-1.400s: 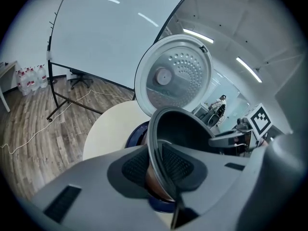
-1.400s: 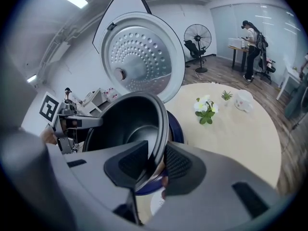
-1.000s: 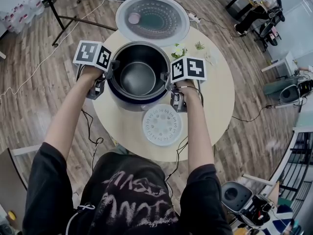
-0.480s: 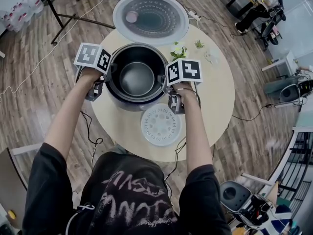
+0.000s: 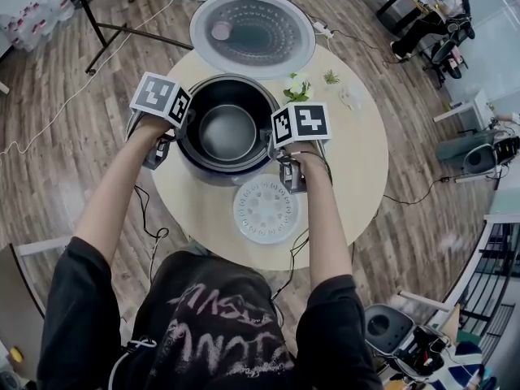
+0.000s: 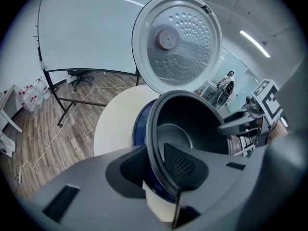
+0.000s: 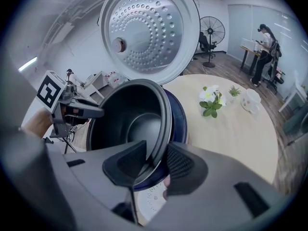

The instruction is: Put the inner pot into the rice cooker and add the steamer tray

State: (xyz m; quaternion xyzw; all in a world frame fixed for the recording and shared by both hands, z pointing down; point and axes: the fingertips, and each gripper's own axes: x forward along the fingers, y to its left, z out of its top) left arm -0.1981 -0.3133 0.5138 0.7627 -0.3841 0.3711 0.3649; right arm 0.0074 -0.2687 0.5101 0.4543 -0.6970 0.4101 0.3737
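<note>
We have just been opening left gripper (image 6: 155, 160) and right gripper (image 7: 156, 165) jaws about the pot (image 6: 192, 124) rim, both grippers rolling slightly.

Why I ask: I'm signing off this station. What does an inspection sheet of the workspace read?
Surface: round pale table.
Job's things: pot seated in cooker, lid up; tray flat on the table in front of the cooker, not yet added.
Clutter: flowers, plant, cup beyond the cooker's right.
Grippers: left tool and right tool straddle opposite sides of the pot's rim; jaws have just been opening, pads look off the rim.
Cables: dark cables run from the tools toward the person; pale cable on the floor.
Surroundings: wood floor; someone at a desk; fan.
</note>
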